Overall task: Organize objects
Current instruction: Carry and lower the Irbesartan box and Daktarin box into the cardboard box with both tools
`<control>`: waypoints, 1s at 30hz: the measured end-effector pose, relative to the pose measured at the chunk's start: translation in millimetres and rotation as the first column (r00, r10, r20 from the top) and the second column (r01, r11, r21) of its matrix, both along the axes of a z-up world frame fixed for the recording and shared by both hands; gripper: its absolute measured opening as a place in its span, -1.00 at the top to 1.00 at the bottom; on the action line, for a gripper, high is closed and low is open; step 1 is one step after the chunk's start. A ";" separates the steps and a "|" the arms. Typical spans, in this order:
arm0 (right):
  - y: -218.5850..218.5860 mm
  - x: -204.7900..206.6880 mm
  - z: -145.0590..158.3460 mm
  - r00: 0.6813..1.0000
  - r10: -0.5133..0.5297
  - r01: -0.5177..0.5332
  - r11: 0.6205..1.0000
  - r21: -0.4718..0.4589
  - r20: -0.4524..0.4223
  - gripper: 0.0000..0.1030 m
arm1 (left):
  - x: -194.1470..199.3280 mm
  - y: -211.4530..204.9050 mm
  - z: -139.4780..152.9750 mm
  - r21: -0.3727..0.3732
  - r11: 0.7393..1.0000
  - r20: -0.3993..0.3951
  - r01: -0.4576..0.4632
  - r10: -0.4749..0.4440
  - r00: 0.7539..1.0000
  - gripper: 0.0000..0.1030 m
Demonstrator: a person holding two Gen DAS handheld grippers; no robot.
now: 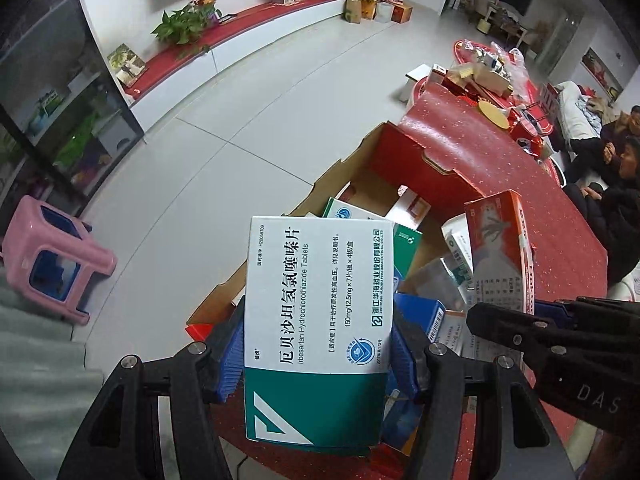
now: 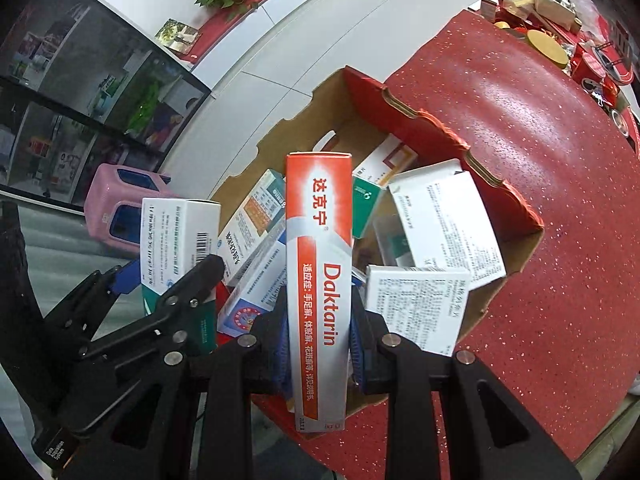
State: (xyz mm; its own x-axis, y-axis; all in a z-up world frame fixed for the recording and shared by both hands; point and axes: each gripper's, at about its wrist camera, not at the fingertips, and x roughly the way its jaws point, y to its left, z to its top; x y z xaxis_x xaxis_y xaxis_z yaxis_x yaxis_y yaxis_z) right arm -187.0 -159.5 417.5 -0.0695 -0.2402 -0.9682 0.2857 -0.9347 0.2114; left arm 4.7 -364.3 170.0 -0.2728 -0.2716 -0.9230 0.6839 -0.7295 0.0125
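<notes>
My left gripper (image 1: pixel 318 344) is shut on a white and green Irbesartan tablet box (image 1: pixel 316 304), its blue pads pressing both long sides. My right gripper (image 2: pixel 320 340) is shut on a long orange and white Daktarin box (image 2: pixel 320 280). Both hang over an open cardboard carton (image 1: pixel 340 168) with red outer walls that holds several loose medicine boxes. In the left wrist view the right gripper (image 1: pixel 524 312) shows at the right with the Daktarin box (image 1: pixel 500 248). The right wrist view shows the left gripper (image 2: pixel 166 272) at the left with the tablet box (image 2: pixel 180 232).
The carton (image 2: pixel 520 256) stands near the edge of a red glittery table (image 2: pixel 520 112). Boxes and tins clutter its far end (image 1: pixel 488 76). A pink stool (image 1: pixel 52 256) stands on the white floor at the left. People sit at the far right (image 1: pixel 616 176).
</notes>
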 end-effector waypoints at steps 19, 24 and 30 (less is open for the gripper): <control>-2.0 -8.0 -4.0 1.000 0.007 -0.007 1.000 0.010 0.005 0.53 | -10.1 0.5 -7.1 0.023 1.000 0.018 0.000 0.000 1.000 -0.26; -2.0 -7.7 -3.9 1.000 0.009 -0.009 1.000 0.011 0.005 0.53 | -12.1 0.2 -7.3 0.023 1.000 0.020 -0.005 0.004 1.000 -0.26; -5.2 -11.4 -7.1 1.000 0.021 -0.022 1.000 0.020 0.014 0.53 | -14.8 1.3 -9.4 0.027 1.000 0.028 -0.006 0.005 1.000 -0.26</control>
State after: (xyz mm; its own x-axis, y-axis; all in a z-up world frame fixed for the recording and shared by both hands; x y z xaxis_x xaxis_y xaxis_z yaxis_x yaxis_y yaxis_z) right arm -198.4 -164.7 410.4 -0.0515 -0.2219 -0.9737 0.3030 -0.9325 0.1965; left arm -10.1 -363.0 160.5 -0.2451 -0.2474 -0.9374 0.6874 -0.7261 0.0119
